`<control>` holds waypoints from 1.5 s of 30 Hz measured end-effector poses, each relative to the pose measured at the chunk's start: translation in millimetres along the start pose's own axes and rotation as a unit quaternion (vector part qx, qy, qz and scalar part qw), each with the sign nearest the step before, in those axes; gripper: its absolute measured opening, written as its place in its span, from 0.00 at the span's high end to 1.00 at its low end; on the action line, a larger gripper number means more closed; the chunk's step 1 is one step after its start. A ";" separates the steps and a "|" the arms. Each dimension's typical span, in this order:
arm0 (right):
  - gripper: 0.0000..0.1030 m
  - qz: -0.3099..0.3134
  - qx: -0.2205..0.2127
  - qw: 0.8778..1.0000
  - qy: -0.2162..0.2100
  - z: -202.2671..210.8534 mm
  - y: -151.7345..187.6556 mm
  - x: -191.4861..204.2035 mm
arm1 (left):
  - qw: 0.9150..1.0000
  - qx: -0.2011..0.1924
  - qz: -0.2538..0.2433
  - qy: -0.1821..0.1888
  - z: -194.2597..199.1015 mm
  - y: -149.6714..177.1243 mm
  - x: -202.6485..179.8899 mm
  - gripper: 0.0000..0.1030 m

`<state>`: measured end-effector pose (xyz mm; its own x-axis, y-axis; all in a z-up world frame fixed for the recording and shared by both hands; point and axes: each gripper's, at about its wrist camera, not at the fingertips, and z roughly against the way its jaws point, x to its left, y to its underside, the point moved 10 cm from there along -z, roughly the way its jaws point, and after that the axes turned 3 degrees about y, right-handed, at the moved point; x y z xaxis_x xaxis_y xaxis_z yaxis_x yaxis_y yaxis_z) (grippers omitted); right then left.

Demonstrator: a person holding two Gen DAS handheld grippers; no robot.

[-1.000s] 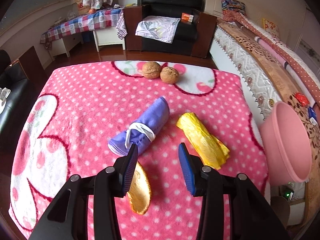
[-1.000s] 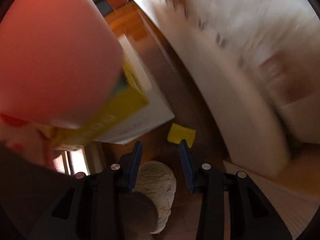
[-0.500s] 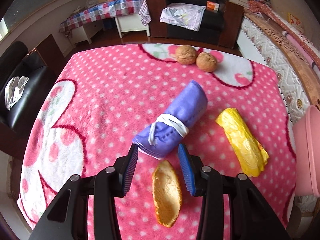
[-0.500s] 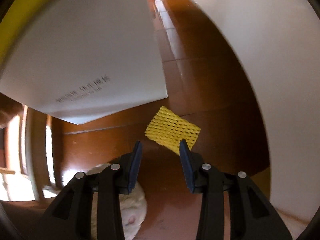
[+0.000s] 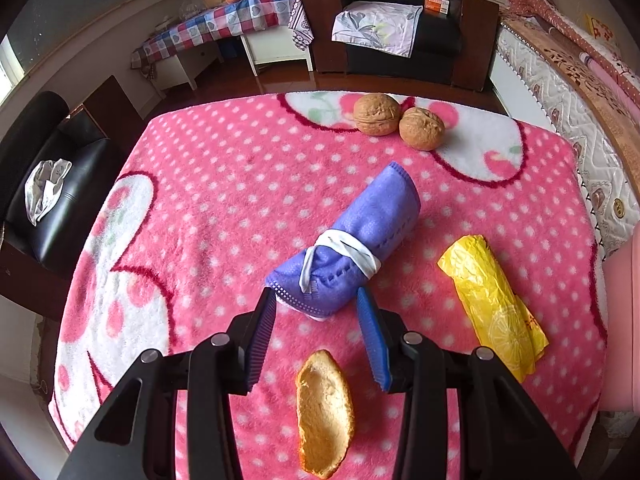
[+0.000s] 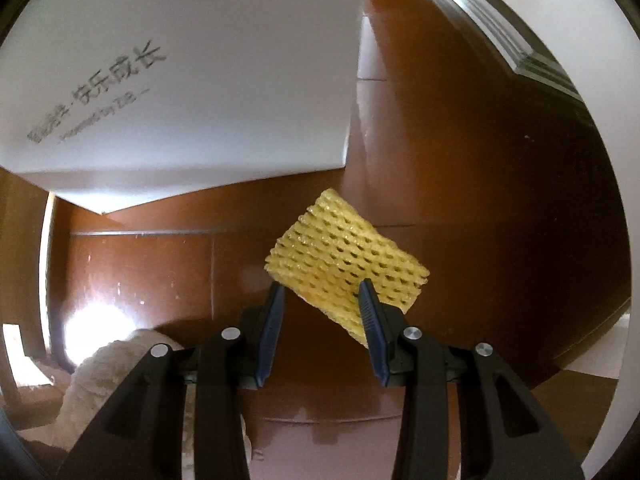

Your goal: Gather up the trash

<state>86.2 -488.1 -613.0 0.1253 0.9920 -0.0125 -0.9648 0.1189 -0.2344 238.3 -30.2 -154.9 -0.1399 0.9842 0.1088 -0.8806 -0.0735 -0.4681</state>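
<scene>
On the pink dotted blanket [image 5: 224,184] lie a piece of orange peel [image 5: 325,412], a rolled yellow plastic wrapper [image 5: 490,304] and a rolled purple cloth [image 5: 352,244] tied with a white band. My left gripper [image 5: 316,300] hangs open above the blanket, its tips at the near end of the purple roll, the peel below and between the jaws. In the right wrist view a yellow foam net [image 6: 344,260] lies on the brown floor. My right gripper [image 6: 322,292] is open just over the net's near edge, with nothing gripped.
Two walnuts [image 5: 398,122] sit at the blanket's far edge. A pink basin [image 5: 624,320] stands off the right side. A white box [image 6: 180,80] and a fluffy cream slipper [image 6: 120,380] lie on the floor near the net. A bed [image 5: 580,92] runs along the right.
The right gripper dropped from beside the pink basin down to the floor, closing in on the yellow net. The left gripper shifted left and tilted down, so the peel now lies between its jaws.
</scene>
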 end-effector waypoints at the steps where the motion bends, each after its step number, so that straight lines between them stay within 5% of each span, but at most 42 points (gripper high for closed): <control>1: 0.63 0.000 0.000 1.000 0.000 1.8 -1.5 -1.2 | 1.000 0.000 0.000 -0.002 -0.4 0.1 -0.7 0.60; 3: 0.74 0.002 0.001 1.000 0.010 3.0 -2.3 -9.8 | 1.000 0.000 -0.001 -0.004 -1.0 1.1 -1.9 0.60; 9: 0.86 -0.015 0.014 1.000 0.000 12.8 -5.6 -18.5 | 1.000 0.005 0.001 0.000 -4.4 5.5 -3.9 0.60; 14: 0.86 -0.094 -0.021 0.994 -0.051 62.2 -14.4 -29.2 | 1.000 0.003 0.005 0.015 -2.9 9.4 -4.7 0.60; 19: 0.86 -0.120 -0.038 0.990 -0.059 114.9 -6.6 -32.7 | 0.999 -0.001 0.018 0.045 0.2 13.0 -3.7 0.60; 31: 0.86 -0.165 -0.028 0.985 -0.037 210.5 79.8 -43.0 | 0.994 -0.048 0.031 0.097 22.0 27.1 17.0 0.60; 40: 0.86 -0.157 -0.101 0.982 -0.016 318.6 80.9 -22.9 | 0.986 -0.069 0.042 0.149 46.8 49.4 35.4 0.60; 45: 0.86 -0.148 -0.192 0.970 -0.015 414.3 49.7 -17.9 | 0.982 -0.082 0.043 0.163 60.7 52.9 45.5 0.60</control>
<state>-59.7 -482.7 -221.6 0.3722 0.9179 0.1377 -0.7292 0.3810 -0.5684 157.8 0.9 -121.4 -0.0350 0.9765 -0.2128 -0.7838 -0.1589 -0.6003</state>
